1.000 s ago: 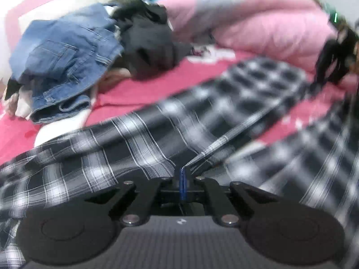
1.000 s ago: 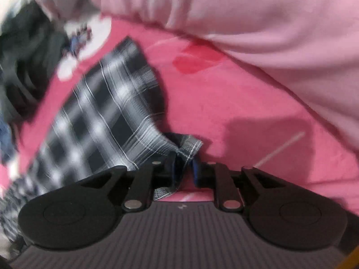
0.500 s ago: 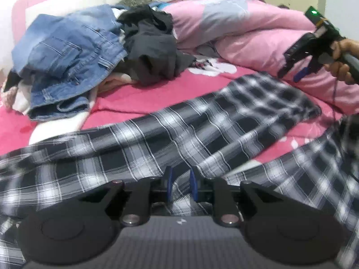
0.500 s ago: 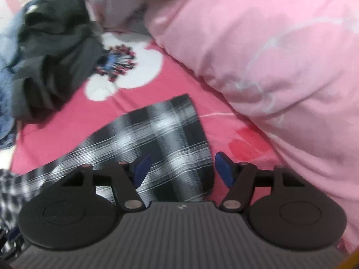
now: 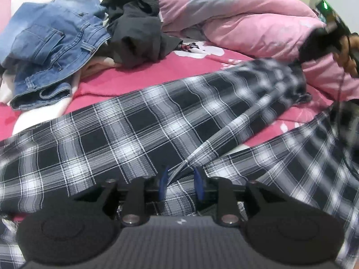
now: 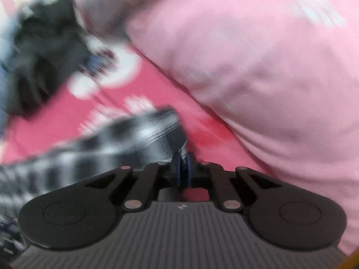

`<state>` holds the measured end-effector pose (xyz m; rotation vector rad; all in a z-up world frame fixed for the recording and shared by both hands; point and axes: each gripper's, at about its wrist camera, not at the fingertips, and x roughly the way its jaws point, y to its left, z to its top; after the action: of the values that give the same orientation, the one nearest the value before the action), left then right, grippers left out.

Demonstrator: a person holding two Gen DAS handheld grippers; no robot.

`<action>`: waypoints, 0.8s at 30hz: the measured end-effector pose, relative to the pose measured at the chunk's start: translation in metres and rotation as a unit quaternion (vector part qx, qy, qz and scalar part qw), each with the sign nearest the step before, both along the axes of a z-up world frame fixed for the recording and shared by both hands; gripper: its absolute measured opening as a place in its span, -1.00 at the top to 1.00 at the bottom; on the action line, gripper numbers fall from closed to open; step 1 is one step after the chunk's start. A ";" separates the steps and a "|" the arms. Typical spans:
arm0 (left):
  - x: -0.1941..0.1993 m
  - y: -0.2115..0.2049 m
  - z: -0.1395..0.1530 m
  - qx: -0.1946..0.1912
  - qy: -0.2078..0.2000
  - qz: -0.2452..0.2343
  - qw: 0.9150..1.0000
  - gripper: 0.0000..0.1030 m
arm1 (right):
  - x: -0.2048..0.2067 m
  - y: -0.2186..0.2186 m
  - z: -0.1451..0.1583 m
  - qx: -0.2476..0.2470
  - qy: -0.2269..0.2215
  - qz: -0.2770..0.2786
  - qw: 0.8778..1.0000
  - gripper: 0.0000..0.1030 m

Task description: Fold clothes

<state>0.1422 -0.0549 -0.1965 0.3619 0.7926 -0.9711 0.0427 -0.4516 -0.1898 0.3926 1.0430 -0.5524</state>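
Black-and-white plaid trousers lie spread across the pink bed sheet. Low over them sits my left gripper. Its jaws are opening, and a raised fold of the plaid cloth runs between the blue pads without being pressed. In the right wrist view my right gripper is shut on the end of one plaid leg, which is blurred by motion. The left wrist view shows that leg end lifted at the far right, below a person's hand on the right gripper's handle.
A heap of blue jeans and a black garment lies at the head of the bed. A bulky pink duvet fills the far right, close beside my right gripper.
My left gripper went from shut on the plaid cloth to parted jaws. My right gripper opened wide over the leg's end, then shut on it and rose a little.
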 end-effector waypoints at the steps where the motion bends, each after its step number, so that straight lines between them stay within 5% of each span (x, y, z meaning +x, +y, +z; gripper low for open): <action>1: 0.000 0.001 0.002 0.001 -0.003 0.004 1.000 0.43 | -0.003 -0.002 -0.005 -0.010 0.022 -0.008 1.000 0.86; 6: 0.005 0.013 0.011 -0.015 -0.013 0.038 0.999 0.34 | 0.001 0.024 0.027 -0.119 -0.002 0.008 0.993 0.80; 10: 0.022 0.020 0.014 -0.033 0.012 0.084 0.996 0.29 | 0.048 0.091 0.062 -0.104 -0.096 0.174 0.975 0.67; 12: 0.030 0.024 0.009 -0.025 0.035 0.103 0.994 0.29 | 0.082 0.137 0.068 -0.072 -0.126 0.280 0.949 0.41; 19: 0.039 0.028 -0.006 -0.007 0.064 0.103 0.993 0.24 | 0.213 0.338 0.048 -0.003 -0.159 0.577 0.801 0.34; 22: 0.040 0.030 -0.008 -0.015 0.067 0.097 0.993 0.23 | 0.265 0.401 0.023 -0.005 -0.141 0.633 0.761 0.34; 24: 0.041 0.033 -0.010 -0.020 0.069 0.093 0.993 0.23 | 0.285 0.431 0.010 0.002 -0.123 0.653 0.747 0.34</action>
<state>0.1827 -0.0224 -0.2060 0.1828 0.9138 -0.8414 0.3273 -0.0205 -0.1798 -0.3134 0.8160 0.7651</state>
